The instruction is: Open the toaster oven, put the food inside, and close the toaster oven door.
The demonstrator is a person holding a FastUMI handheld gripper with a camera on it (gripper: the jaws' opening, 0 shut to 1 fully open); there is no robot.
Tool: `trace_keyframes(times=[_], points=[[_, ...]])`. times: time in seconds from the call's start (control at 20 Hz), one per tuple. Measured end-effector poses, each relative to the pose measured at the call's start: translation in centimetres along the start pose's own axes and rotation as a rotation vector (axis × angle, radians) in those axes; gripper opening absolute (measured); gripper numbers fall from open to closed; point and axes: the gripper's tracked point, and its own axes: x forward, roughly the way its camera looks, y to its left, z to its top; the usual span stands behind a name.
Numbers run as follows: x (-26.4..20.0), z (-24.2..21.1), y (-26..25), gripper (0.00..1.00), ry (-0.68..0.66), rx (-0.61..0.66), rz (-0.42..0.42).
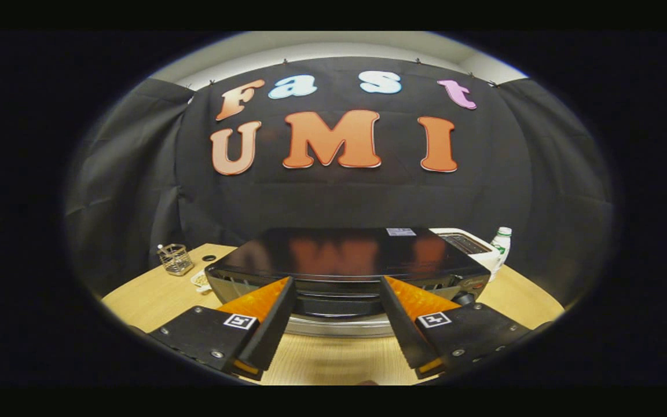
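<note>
Your gripper is spread wide and holds nothing, its fingertips level with the front top edge of the toaster oven just ahead on the wooden table. Beyond it stand a wire basket, a white toaster and a bottle.

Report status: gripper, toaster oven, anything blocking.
Gripper open, fingers straddling the door handle, holding nothing. Toaster oven just ahead, door looks shut. Nothing between fingers and handle.
</note>
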Motion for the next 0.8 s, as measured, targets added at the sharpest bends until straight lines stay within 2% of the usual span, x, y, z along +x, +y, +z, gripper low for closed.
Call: trace_keyframes(times=[0.4, 0.8], points=[[-4.7, -3.1, 0.2, 0.85, -0.008, -0.042, 0.080], [-7.8, -7.6, -0.1, 0.82, 0.067, -0.029, 0.135]])
